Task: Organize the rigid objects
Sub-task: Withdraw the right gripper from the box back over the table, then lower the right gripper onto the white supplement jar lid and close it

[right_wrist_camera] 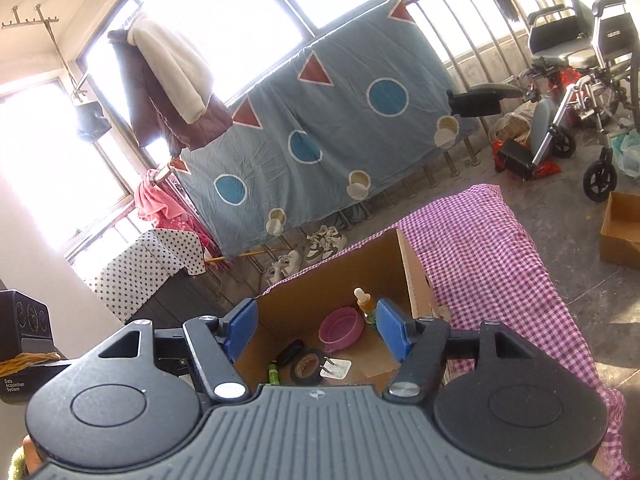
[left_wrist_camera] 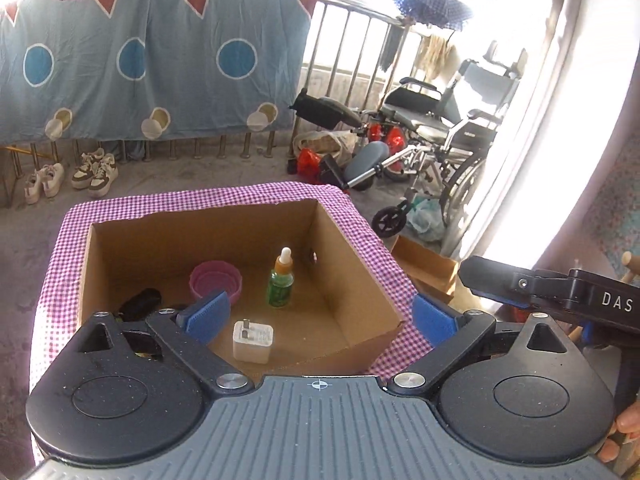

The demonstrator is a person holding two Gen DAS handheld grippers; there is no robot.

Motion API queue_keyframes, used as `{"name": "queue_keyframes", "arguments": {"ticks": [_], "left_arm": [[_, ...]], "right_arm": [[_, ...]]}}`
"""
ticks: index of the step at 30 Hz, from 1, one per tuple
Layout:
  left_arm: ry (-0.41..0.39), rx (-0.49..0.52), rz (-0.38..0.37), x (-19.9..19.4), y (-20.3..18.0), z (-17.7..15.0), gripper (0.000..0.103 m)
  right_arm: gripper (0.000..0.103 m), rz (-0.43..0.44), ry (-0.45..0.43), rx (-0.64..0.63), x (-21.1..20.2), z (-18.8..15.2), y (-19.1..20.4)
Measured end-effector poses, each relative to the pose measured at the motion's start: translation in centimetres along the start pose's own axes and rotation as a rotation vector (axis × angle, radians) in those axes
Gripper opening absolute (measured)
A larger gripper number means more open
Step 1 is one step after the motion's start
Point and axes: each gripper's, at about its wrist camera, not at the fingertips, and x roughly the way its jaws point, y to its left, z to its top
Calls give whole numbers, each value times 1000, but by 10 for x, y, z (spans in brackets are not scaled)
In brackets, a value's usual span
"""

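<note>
Left wrist view: our left gripper (left_wrist_camera: 316,318) & right gripper (right_wrist_camera: 316,330) gape empty over the box (left_wrist_camera: 360,280); charger (left_wrist_camera: 253,341) nearest left.

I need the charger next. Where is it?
Left wrist view: the charger lies on the box floor, near side, in front of the dropper bottle.

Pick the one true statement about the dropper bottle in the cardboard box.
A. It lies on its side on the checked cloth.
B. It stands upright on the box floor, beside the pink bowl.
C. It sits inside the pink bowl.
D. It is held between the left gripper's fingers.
B: the dropper bottle stands upright on the floor of the cardboard box, next to the pink bowl and apart from it, held by neither gripper.
</note>
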Motion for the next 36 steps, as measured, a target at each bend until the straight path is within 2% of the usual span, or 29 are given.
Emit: {"name": "queue_keyframes", "arguments": {"ticks": [10,17,25,36], "left_arm": [[-28,25,86,-30,10,-79,100],[-3,89,150,-34,16,-111,100],[21,146,210,-31,23,-126,101],[65,157,226,-17,31,-135,101]], "right_arm": [[70,-31,76,-18,-13,-62,25],[70,-23,169,-5,5,-88,36],[70,-57,217,-30,22,-105,45],[70,-77,268,-33,43,-112,44]]}}
